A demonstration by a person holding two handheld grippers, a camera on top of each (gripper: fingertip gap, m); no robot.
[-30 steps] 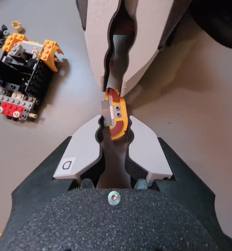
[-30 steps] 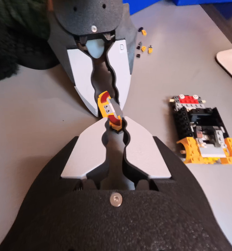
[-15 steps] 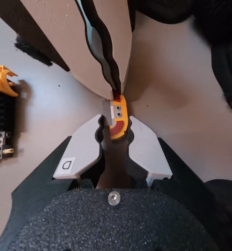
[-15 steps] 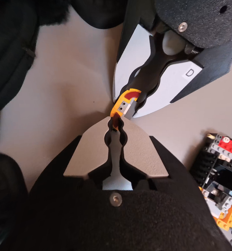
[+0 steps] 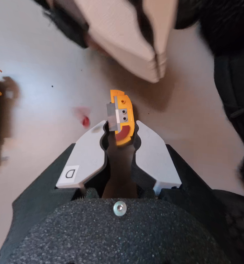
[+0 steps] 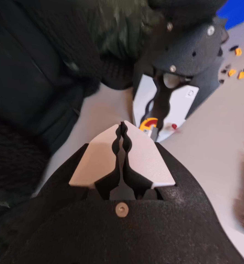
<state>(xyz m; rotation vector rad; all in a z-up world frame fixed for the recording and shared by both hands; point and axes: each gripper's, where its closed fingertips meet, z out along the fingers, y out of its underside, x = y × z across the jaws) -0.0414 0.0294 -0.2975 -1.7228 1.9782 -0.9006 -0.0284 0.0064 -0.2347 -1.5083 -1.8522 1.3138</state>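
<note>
We see the left gripper [image 5: 121,125] reaching forward from the bottom of its frame over the grey bench [image 5: 47,71], its jaws part open and clamped on an orange curved brick assembly [image 5: 123,118] with grey plates and a dark red arch, at frame centre. A small red piece [image 5: 85,121], blurred, sits just left of the left fingertip. The right gripper [image 6: 122,123] angles toward the upper part of its frame, jaws pressed together on nothing, clear of the assembly. In the left view it appears blurred at upper centre. Small orange and black pieces [image 6: 232,71] lie scattered at upper right.
</note>
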